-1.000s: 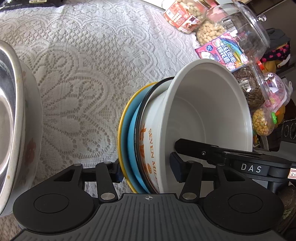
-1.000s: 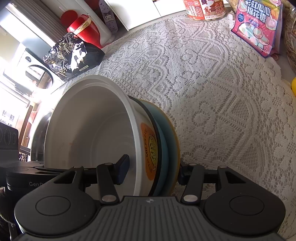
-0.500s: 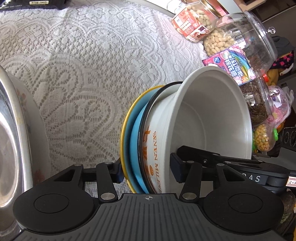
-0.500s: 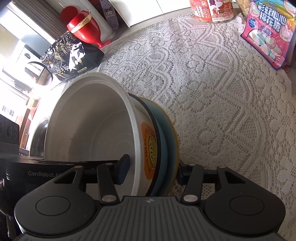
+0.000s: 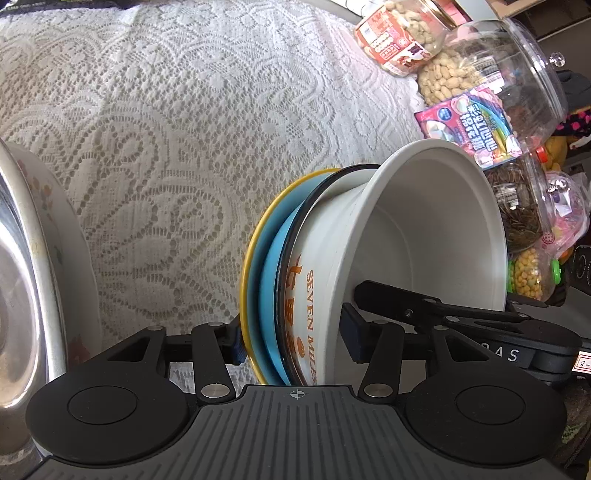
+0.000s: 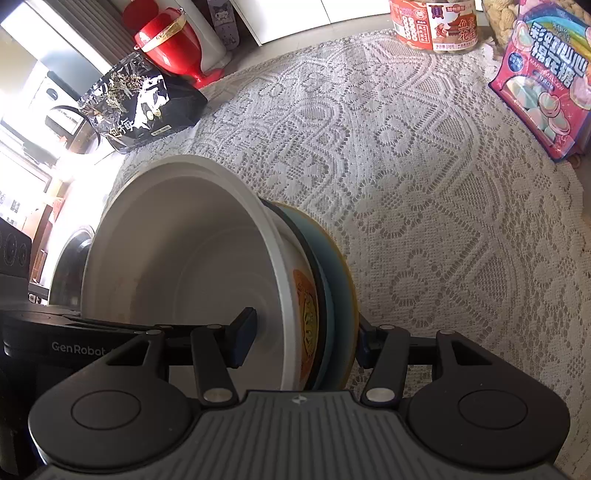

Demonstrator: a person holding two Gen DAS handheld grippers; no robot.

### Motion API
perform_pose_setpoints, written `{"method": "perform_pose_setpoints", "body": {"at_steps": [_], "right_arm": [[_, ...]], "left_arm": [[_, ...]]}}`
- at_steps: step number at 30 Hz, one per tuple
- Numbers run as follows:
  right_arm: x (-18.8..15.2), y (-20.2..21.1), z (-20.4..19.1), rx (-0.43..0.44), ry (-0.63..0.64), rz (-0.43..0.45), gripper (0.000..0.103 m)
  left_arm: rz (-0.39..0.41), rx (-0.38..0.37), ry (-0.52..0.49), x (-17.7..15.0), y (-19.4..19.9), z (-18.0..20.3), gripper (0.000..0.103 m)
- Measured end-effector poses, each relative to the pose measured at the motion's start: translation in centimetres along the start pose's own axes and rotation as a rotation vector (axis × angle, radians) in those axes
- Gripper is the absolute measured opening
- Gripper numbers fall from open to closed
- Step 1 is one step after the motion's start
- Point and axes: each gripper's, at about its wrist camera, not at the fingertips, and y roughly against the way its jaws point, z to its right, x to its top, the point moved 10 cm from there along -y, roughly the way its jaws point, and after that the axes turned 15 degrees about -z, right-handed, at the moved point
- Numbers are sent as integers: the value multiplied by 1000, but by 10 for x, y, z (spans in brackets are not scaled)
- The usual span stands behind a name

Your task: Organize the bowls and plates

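Note:
A stack (image 5: 295, 295) of a white bowl (image 5: 424, 229) with orange print, a blue plate (image 5: 269, 280) and a yellow-rimmed plate (image 5: 255, 236) hangs over the lace cloth, held from two sides. My left gripper (image 5: 291, 336) is shut on its near edge, one pad behind the yellow plate and one inside the bowl. My right gripper (image 6: 303, 343) clamps the stack (image 6: 314, 295) the same way from the opposite side; its jaws are opening slightly, with the stack still between the pads. Each gripper shows in the other's view, the right gripper (image 5: 461, 325) and the left gripper (image 6: 74, 347).
A steel bowl (image 5: 22, 295) nested in a flowered white dish (image 5: 70, 258) stands close on the left. Snack jars (image 5: 399, 33) and a pink marshmallow bag (image 6: 546, 74) line the table's right side. A black packet (image 6: 140, 99) and a red pot (image 6: 166, 40) sit at the far edge.
Both grippers have carried the stack a little to the left, toward the steel bowl, which now looms larger. The grips look the same.

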Motion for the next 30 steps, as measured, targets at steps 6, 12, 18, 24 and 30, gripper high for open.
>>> {"method": "perform_pose_setpoints", "body": {"at_steps": [6, 12, 18, 24, 30], "right_arm": [[-2, 1, 1, 9, -39, -19, 52], [-6, 2, 0, 28, -67, -40, 52], [-9, 9, -6, 33, -66, -34, 52], [-10, 19, -15, 28, -56, -23, 52], [-7, 33, -33, 25, -35, -11, 52]], "left_arm": [[-16, 10, 24, 2, -1, 1, 53], [-32, 28, 30, 2, 1, 3, 53], [-27, 35, 28, 0, 11, 5, 53], [-7, 36, 15, -3, 26, 8, 53], [23, 36, 13, -7, 48, 9, 53]]}}
